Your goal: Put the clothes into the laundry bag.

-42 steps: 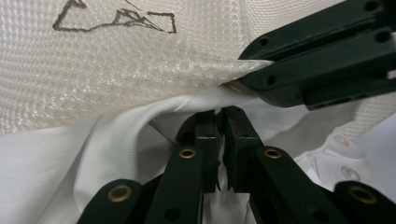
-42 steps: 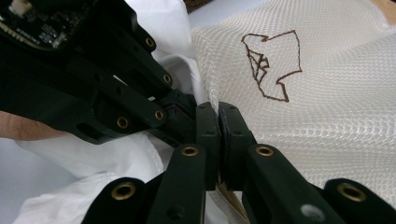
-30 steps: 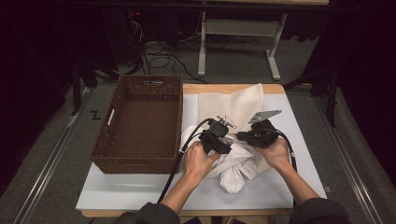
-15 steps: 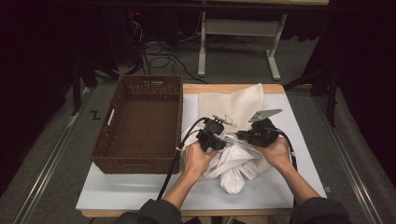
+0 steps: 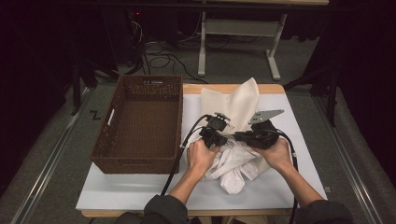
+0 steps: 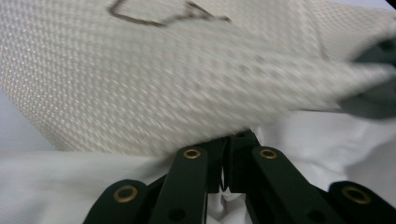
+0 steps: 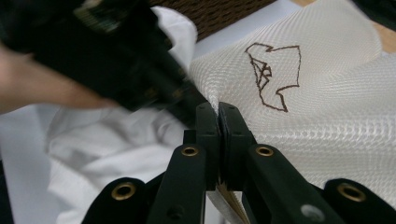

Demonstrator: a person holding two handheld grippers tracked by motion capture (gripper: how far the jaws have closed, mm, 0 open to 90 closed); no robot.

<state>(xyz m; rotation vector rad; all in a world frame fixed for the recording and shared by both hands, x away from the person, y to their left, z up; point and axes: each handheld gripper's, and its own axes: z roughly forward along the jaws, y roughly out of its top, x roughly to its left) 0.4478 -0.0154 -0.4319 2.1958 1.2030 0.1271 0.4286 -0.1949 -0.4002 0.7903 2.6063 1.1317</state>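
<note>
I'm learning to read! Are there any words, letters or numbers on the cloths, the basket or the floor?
No words or numbers can be read.
The cream mesh cloth carries a brown line drawing, an angular outline, not letters.
The floor left of the basket bears a black mark shaped like "Z".

Dark room, grey carpet (image 5: 56, 186), white-legged desk frame (image 5: 238, 35) behind.

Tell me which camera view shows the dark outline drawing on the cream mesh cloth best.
The right gripper view: the outline drawing sits whole and sharp on the cream mesh cloth, just beyond the shut jaws. The left gripper view catches only its lower part at the top edge, blurred. In the high view the cloth stands up mid-table, too small to make out the drawing.
</note>
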